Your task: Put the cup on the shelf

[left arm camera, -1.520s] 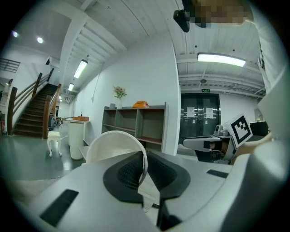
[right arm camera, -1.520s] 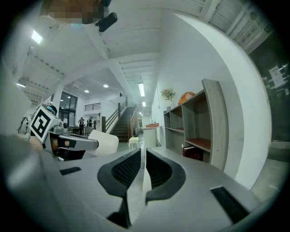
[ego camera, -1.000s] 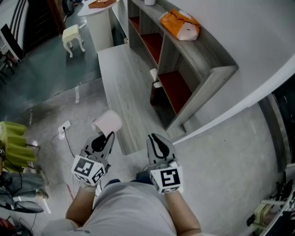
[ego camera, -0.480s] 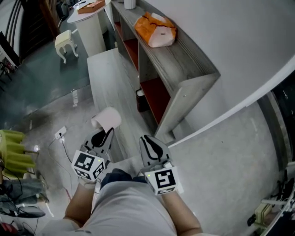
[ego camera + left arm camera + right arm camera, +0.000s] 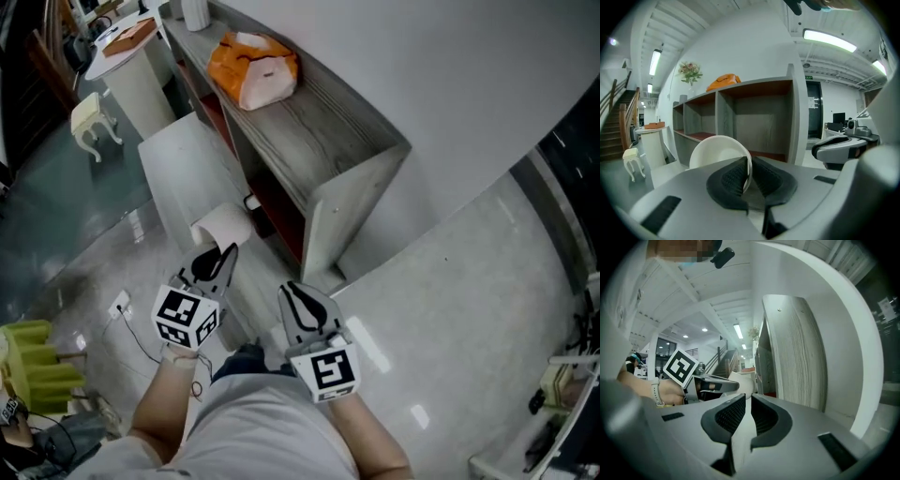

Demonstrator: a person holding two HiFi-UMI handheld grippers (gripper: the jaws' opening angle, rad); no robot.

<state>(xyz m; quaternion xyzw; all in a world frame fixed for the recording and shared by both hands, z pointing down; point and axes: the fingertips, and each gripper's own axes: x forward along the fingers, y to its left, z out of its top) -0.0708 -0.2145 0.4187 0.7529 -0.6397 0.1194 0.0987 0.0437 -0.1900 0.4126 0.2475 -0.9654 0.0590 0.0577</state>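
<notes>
- Head view: cup (image 5: 223,225) sticks out of the left gripper (image 5: 217,255), near the open end of the grey shelf (image 5: 319,150); the right gripper (image 5: 302,298) hangs just beside the left.
- Left gripper view: jaws pinch the cup's thin rim — open shelf bays lie ahead.
- Right gripper view: jaws nearly together, nothing between them.

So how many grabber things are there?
2. The left gripper is at lower left, shut on the white cup by its rim. The right gripper is beside it, shut and empty, near the shelf.
</notes>
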